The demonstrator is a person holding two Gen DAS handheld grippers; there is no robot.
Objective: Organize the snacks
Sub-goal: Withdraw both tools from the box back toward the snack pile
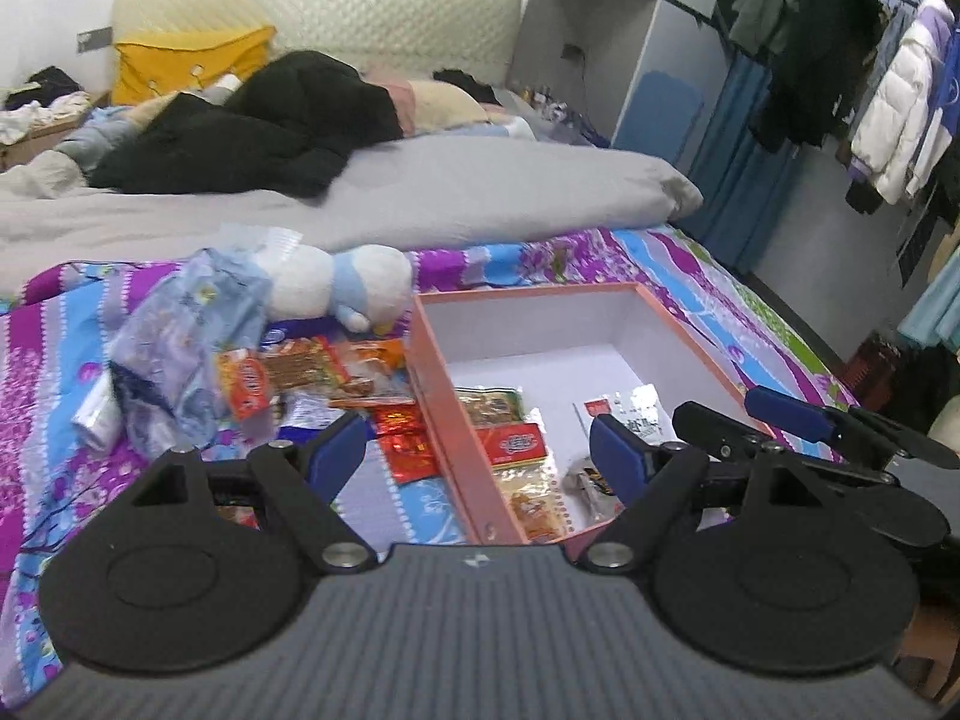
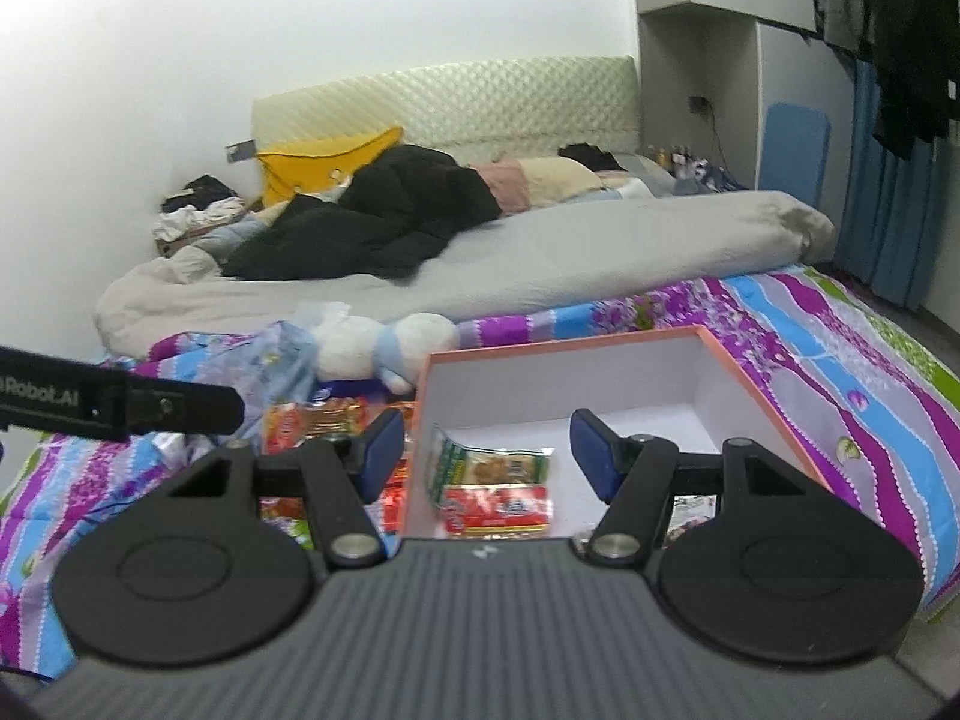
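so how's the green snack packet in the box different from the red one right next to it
The green snack packet lies farther back in the pink box, while the red snack packet sits at the near edge. The green one is partly clear, showing brownish food inside; the red one is opaque with printed white lettering. Both lie flat, side by side, along the box's left wall, and neither claw holds either.

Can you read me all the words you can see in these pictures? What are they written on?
"Robot.AI": white letters on the black arm of the left gripper, seen at the left edge of the right wrist view; the word may start further left, cut off by the frame.
The red snack packet in the orange box: has printing, too blurred to read.
The green snack packet: printing too blurred to read.
The loose snacks on the bedsheet: lettering too small to read.
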